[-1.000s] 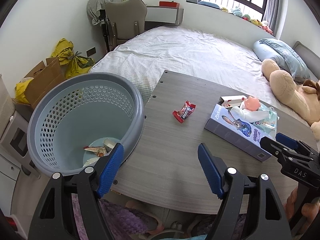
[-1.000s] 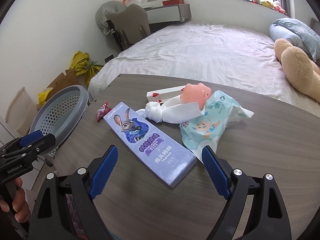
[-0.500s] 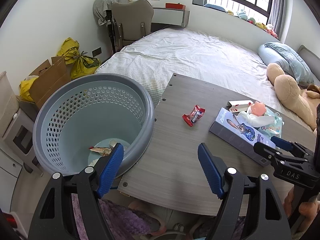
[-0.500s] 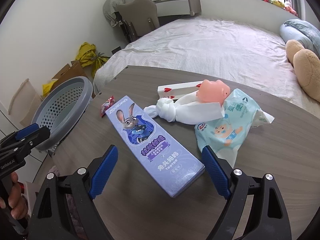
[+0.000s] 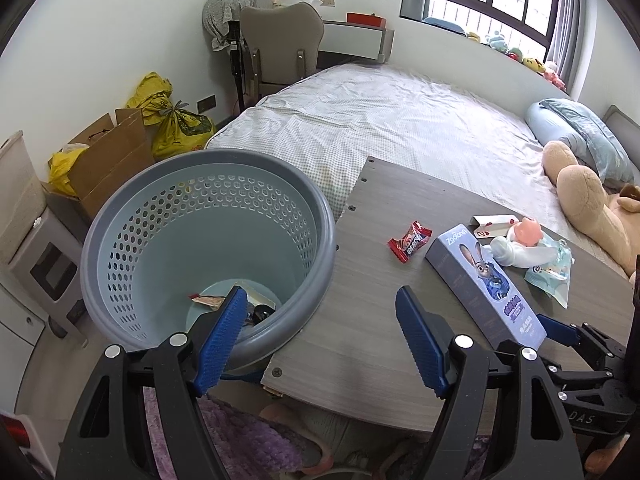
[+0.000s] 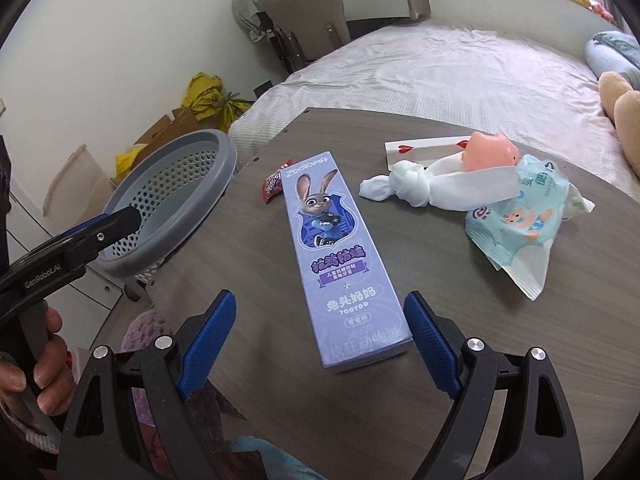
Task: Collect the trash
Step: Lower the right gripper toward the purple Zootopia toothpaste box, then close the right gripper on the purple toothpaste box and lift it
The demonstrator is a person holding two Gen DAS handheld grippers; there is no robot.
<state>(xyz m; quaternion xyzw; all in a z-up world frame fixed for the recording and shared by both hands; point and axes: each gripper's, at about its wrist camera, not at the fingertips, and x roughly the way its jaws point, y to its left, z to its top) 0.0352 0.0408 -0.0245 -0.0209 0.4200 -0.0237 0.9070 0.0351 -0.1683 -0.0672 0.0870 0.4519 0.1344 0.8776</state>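
A long purple box with a rabbit picture (image 6: 335, 248) lies on the grey wood table (image 6: 500, 340), its near end between the open jaws of my right gripper (image 6: 320, 334), pads apart from it. A red candy wrapper (image 5: 409, 241) lies left of the box. A knotted white cloth (image 6: 416, 188), a pink toy (image 6: 490, 155), a light blue wipes pack (image 6: 520, 216) and a white card box (image 6: 424, 147) lie to the right. My left gripper (image 5: 320, 330) is open and empty at the table's corner, beside the grey perforated bin (image 5: 132, 216) holding some wrappers (image 5: 208, 299).
A bed (image 5: 400, 120) spreads behind the table, with a brown plush toy (image 5: 588, 196) and pillows. A chair (image 5: 280, 46), a cardboard box (image 5: 112, 152) and yellow bags (image 5: 176, 128) stand by the wall. A hand (image 6: 36, 372) holds the left gripper's handle.
My right gripper has moved left along the table, so the purple box now sits centred between its jaws. The left wrist view has shifted slightly; the bin appears nearer the centre.
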